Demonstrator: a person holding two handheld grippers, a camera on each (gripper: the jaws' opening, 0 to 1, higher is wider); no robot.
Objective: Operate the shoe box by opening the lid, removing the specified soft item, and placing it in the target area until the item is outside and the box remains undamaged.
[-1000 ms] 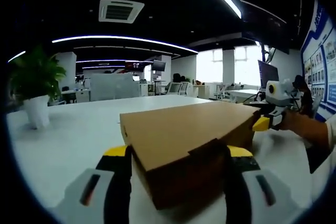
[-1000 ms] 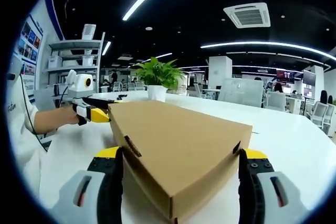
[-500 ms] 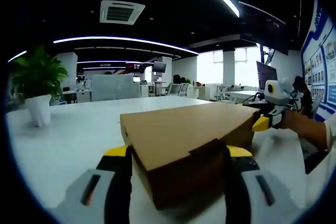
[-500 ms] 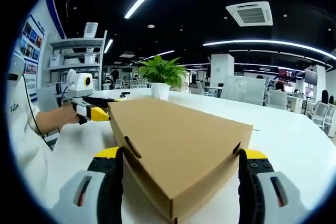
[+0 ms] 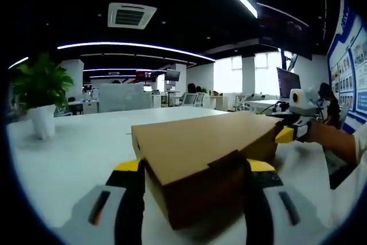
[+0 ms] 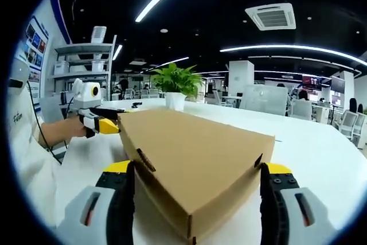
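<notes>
A closed brown cardboard shoe box [image 5: 200, 142] [image 6: 195, 153] lies on a white table [image 5: 74, 153]. My left gripper [image 5: 195, 176] clasps one narrow end, one jaw against each side of that end. The right gripper [image 6: 196, 179] holds the opposite end the same way, its jaws set wide against the box's two sides. A person's hand carries the left gripper [image 6: 97, 121] into the right gripper view at the box's far corner. The right gripper [image 5: 289, 133] appears likewise in the left gripper view. The lid is down, so whatever is inside is hidden.
A potted green plant [image 5: 37, 93] [image 6: 175, 84] stands on the table beyond the box. Shelving [image 6: 83, 64] and a wall of posters [image 5: 350, 61] lie on the person's side. Office desks and chairs fill the background.
</notes>
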